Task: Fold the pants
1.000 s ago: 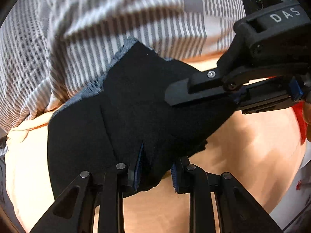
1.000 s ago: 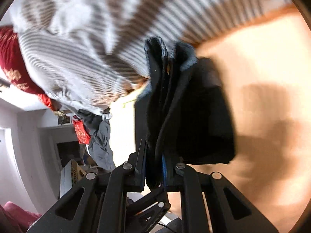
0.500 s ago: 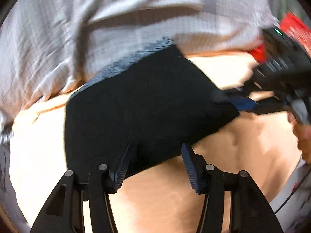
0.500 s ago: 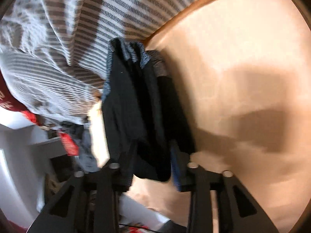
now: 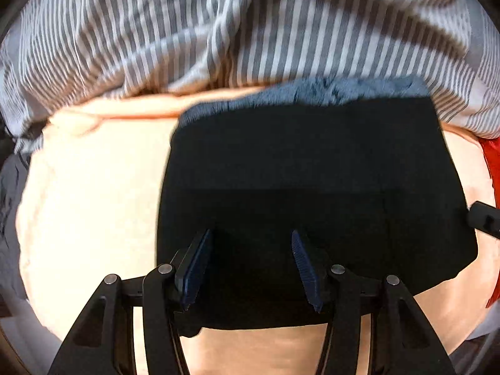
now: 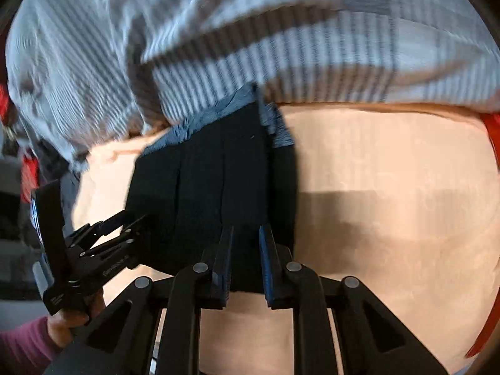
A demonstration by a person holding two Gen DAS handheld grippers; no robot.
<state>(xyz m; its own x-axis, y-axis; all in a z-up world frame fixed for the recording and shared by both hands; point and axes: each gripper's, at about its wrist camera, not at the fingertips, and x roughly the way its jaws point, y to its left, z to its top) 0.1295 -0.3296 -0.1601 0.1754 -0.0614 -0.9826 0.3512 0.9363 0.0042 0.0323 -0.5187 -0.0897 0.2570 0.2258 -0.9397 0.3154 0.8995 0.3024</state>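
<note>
The black pants [image 5: 306, 181] lie folded into a compact rectangle on the peach bed sheet [image 5: 87, 206], with a blue fuzzy lining [image 5: 328, 90] showing along the far edge. My left gripper [image 5: 251, 240] is open, its jaws wide apart above the near edge of the pants. In the right wrist view the pants [image 6: 215, 172] lie as a dark stack. My right gripper [image 6: 245, 234] is open with a narrow gap, its tips over the near edge of the stack. The left gripper [image 6: 125, 218] shows at the left there.
A grey and white striped duvet [image 5: 218, 31] is bunched along the far side of the bed, touching the pants' far edge. A red cloth [image 5: 490, 168] lies at the right edge. The peach sheet [image 6: 390, 187] stretches to the right of the pants.
Both grippers have let go of the pants. The pants have dropped from hanging to lying flat and folded on the sheet. Both grippers have pulled back to the near edge.
</note>
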